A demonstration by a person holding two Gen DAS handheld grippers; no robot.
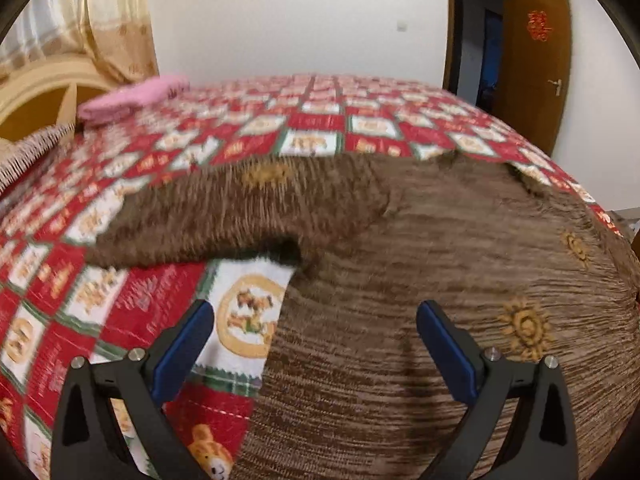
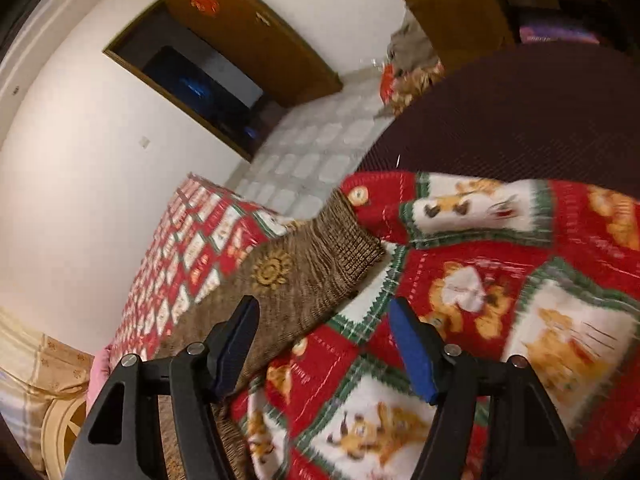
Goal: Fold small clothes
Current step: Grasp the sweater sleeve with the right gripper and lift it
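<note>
A brown knitted sweater (image 1: pixel 440 280) with yellow sun motifs lies spread on the red patchwork bedspread (image 1: pixel 132 304). Its left sleeve (image 1: pixel 224 216) stretches out to the left. My left gripper (image 1: pixel 314 324) is open and empty, hovering over the sweater's left side edge. In the right wrist view the sweater's other sleeve (image 2: pixel 304 268) lies across the bedspread (image 2: pixel 480 272), with its ribbed cuff (image 2: pixel 352 232) at the far end. My right gripper (image 2: pixel 322 320) is open and empty above the sleeve's edge.
A folded pink garment (image 1: pixel 132 98) lies at the bed's far left corner by the headboard (image 1: pixel 44 92). Curtains (image 1: pixel 116 20) hang behind. An open wooden door (image 1: pixel 532 60) stands at the right. A dark maroon surface (image 2: pixel 520 120) rises beyond the bed's near edge.
</note>
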